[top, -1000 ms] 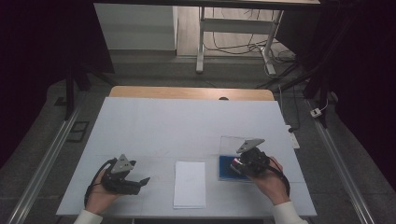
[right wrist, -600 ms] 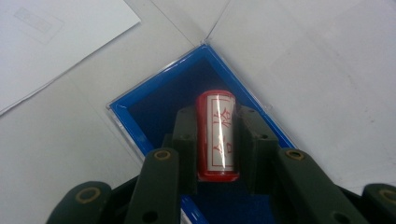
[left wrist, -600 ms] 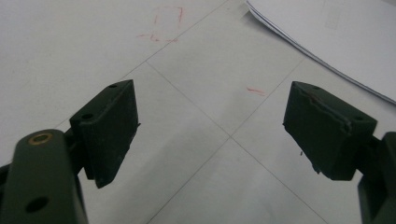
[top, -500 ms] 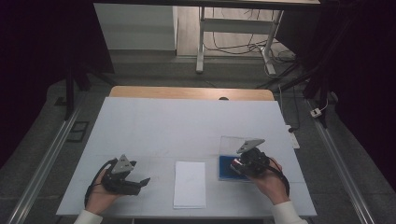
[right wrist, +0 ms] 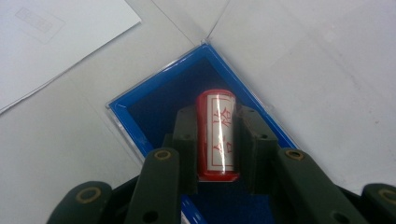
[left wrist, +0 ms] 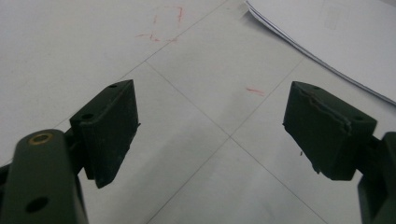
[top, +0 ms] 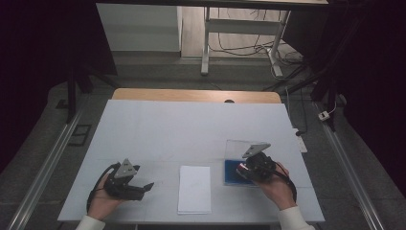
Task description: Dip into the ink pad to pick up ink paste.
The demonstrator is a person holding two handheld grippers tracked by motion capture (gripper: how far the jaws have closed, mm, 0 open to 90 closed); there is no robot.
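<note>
While our right hand-held gripper [right wrist: 215, 140] is closed on the red stamp [right wrist: 215, 133] above its blue case [right wrist: 154, 109] near the tabletop's [top: 191, 129] front right corner, we judge stamping the paper [top: 194, 189] remains; our left hand-held gripper [left wrist: 210, 135] waits wide open, empty.

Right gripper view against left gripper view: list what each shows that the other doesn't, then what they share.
Right gripper view: the right gripper shut on a red cylinder with a white label, over a blue tray in a clear box. Left gripper view: the left gripper with jaws open and nothing between them, and red marks on the table. Shared: the white table and the paper sheets.
</note>
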